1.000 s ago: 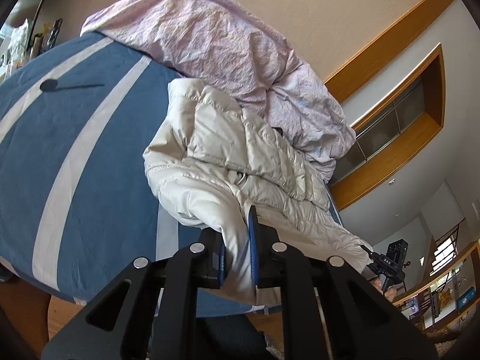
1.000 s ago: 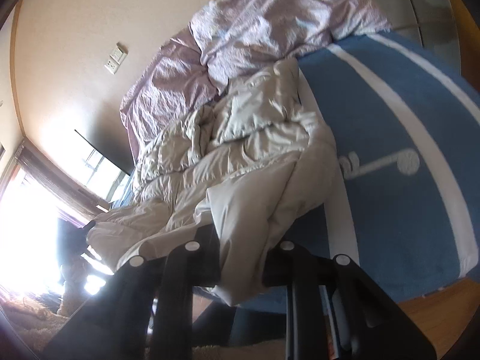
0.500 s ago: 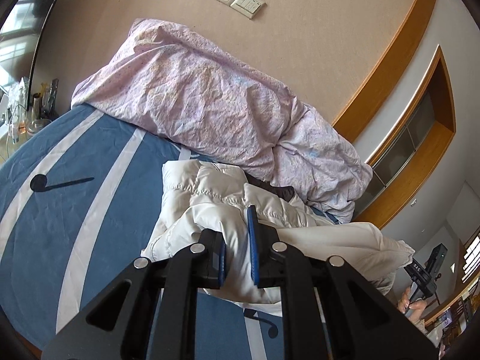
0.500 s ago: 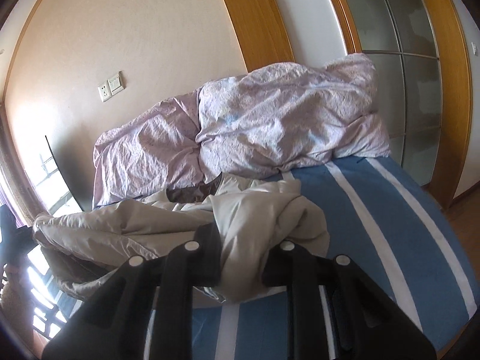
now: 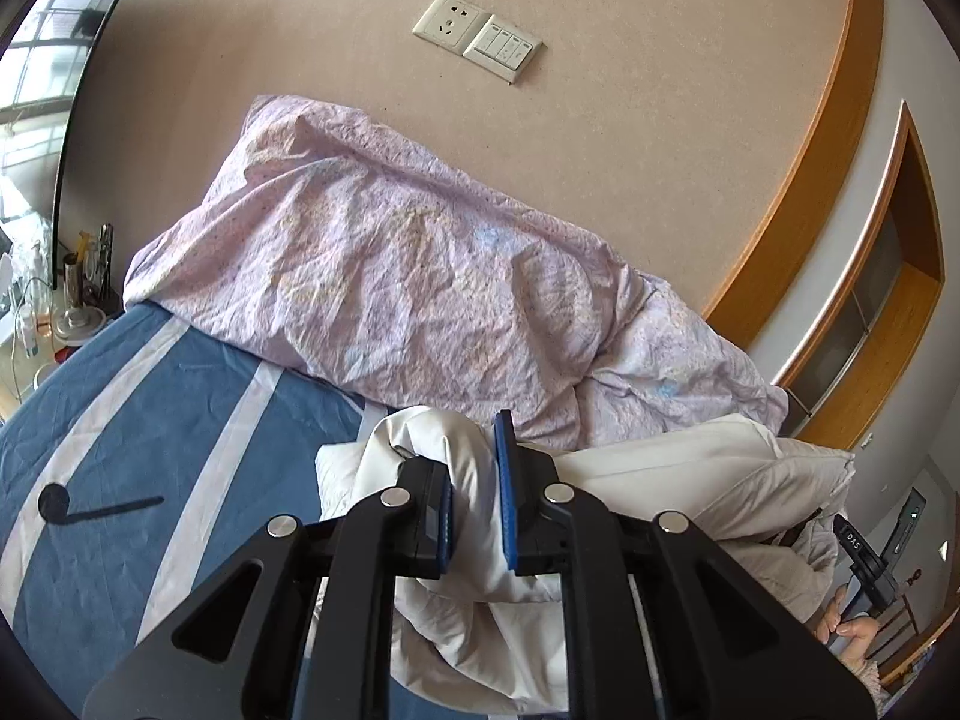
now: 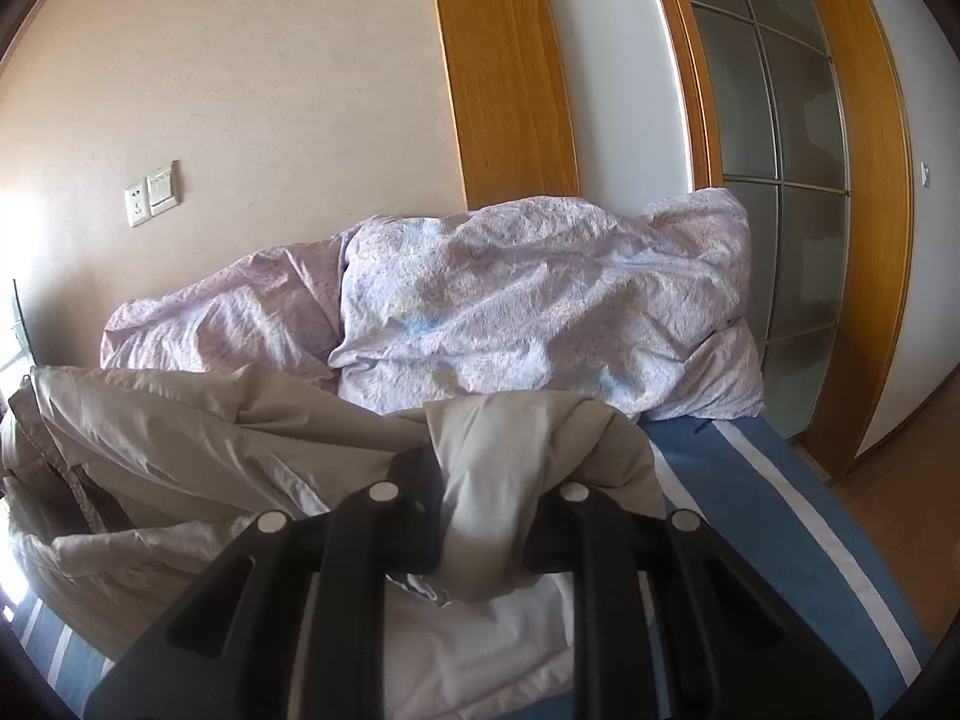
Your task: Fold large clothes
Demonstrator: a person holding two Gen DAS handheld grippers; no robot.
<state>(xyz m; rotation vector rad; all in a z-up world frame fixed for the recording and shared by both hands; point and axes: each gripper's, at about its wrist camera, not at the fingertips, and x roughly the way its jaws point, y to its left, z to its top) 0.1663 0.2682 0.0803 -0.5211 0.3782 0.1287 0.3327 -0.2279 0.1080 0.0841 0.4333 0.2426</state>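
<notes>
A cream puffer jacket [image 5: 708, 474] hangs lifted over the blue striped bed [image 5: 150, 438]. My left gripper [image 5: 475, 516] is shut on a fold of the jacket, with fabric bunched between its blue pads. In the right wrist view the jacket [image 6: 198, 420] stretches to the left, and my right gripper [image 6: 483, 516] is shut on another bunch of it. Both grippers hold the jacket up in front of the pillows. The jacket's lower part drapes below the jaws, partly hidden by the gripper bodies.
Two lilac pillows [image 5: 384, 300] [image 6: 540, 306] lie against the beige wall at the bed's head. Wall sockets [image 5: 477, 36] sit above them. A cluttered side table [image 5: 54, 306] stands at the far left. A glass-panelled sliding door [image 6: 780, 180] and wooden floor [image 6: 900, 468] lie to the right.
Both grippers have lifted the jacket and swung up towards the bed's head. The view has tilted from the bed surface to the wall and pillows. Both stayed shut on the jacket.
</notes>
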